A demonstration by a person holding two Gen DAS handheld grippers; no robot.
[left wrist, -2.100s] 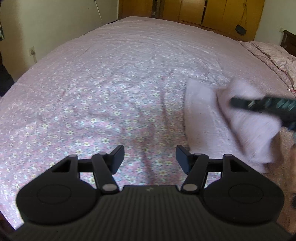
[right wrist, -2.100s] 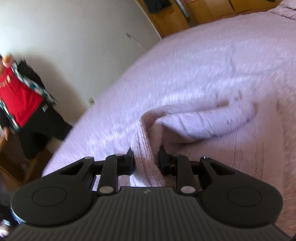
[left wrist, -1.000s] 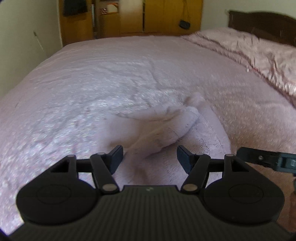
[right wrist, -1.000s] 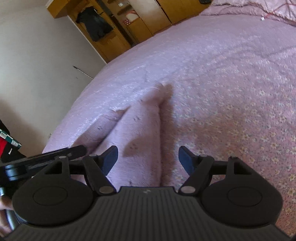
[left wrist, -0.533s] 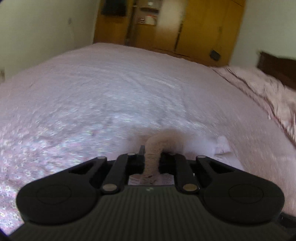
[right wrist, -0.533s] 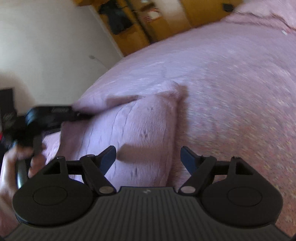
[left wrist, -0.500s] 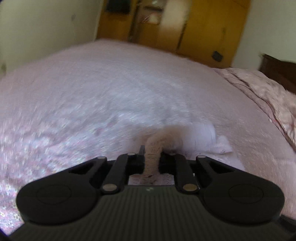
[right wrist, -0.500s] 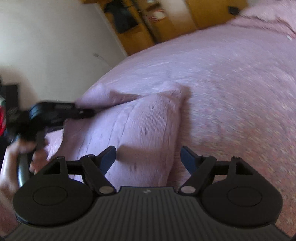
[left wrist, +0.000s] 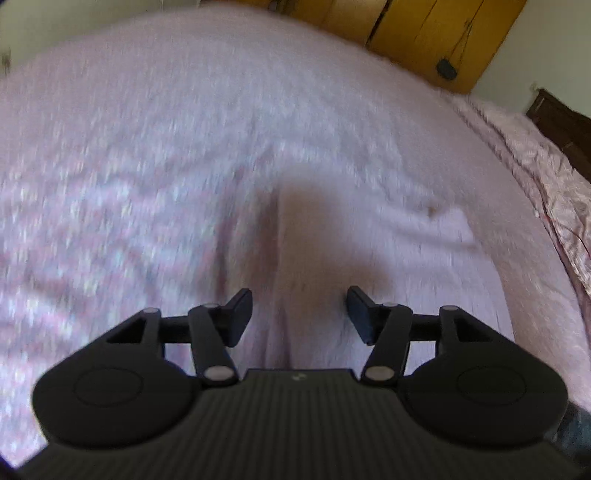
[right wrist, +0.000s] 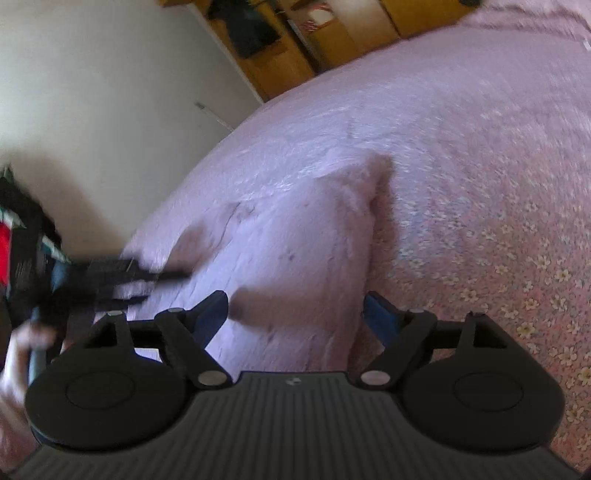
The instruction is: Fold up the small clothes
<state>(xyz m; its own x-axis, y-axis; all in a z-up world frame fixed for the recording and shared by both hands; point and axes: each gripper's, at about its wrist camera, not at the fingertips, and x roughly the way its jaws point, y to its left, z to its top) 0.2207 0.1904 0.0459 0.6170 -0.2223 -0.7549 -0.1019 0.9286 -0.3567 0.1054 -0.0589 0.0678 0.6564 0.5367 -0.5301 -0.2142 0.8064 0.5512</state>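
**Both grippers open over the folded garment**

Left gripper [left wrist: 299, 314]: jaws are standing wide apart, gripping nothing. The pale pink garment [left wrist: 332, 258] is lying flat ahead of and between the fingertips; view is blurring. Right gripper [right wrist: 295, 314]: jaws are likewise spreading wide, holding nothing. The garment [right wrist: 295, 251] is resting between and beyond the jaws on the floral bedspread [right wrist: 498, 258]. Past its left jaw, the left gripper [right wrist: 125, 277] is appearing, blurred. Farther off, wooden cabinets [left wrist: 424, 33] are showing.

Both wrist cameras are looking down close over the bed [left wrist: 184, 129], sharing the pale garment [right wrist: 295, 251] from opposite sides.
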